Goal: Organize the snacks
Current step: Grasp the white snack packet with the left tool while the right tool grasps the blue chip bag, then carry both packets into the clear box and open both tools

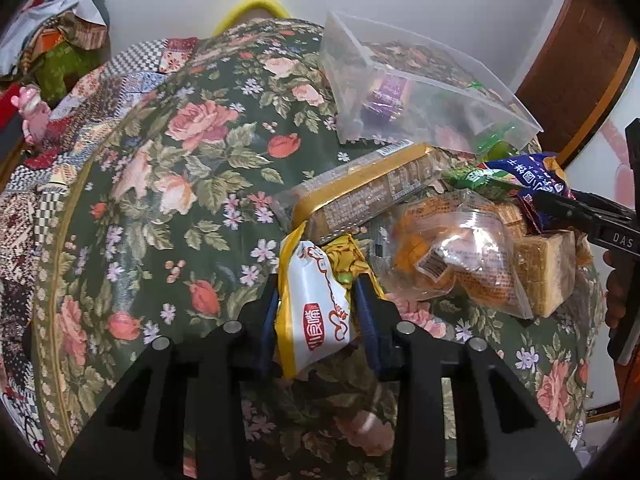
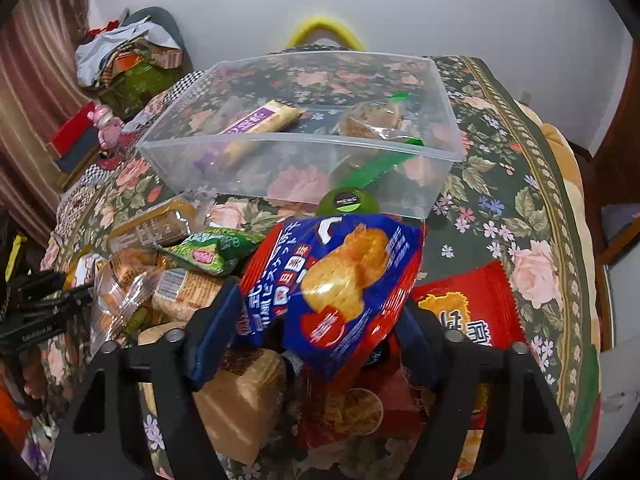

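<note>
My left gripper (image 1: 318, 312) is shut on a white and yellow snack packet (image 1: 316, 316), held just above the floral tablecloth beside the snack pile. My right gripper (image 2: 320, 308) is shut on a blue and red snack bag (image 2: 340, 284), lifted over the pile in front of the clear plastic bin (image 2: 240, 148). The bin also shows in the left wrist view (image 1: 348, 76) and holds a purple packet (image 2: 256, 120), a wrapped cake (image 2: 372, 120) and a green packet (image 2: 376, 172). The right gripper and blue bag appear at the right of the left wrist view (image 1: 544, 192).
The pile holds a long gold-edged cake pack (image 1: 360, 192), clear-wrapped orange pastries (image 1: 452, 256), a green packet (image 2: 212, 256), wafer blocks (image 2: 244, 396) and a red bag (image 2: 472, 308). A green round lid (image 2: 348, 202) lies by the bin. Clutter and a pink toy (image 1: 34, 114) sit beyond the table's left edge.
</note>
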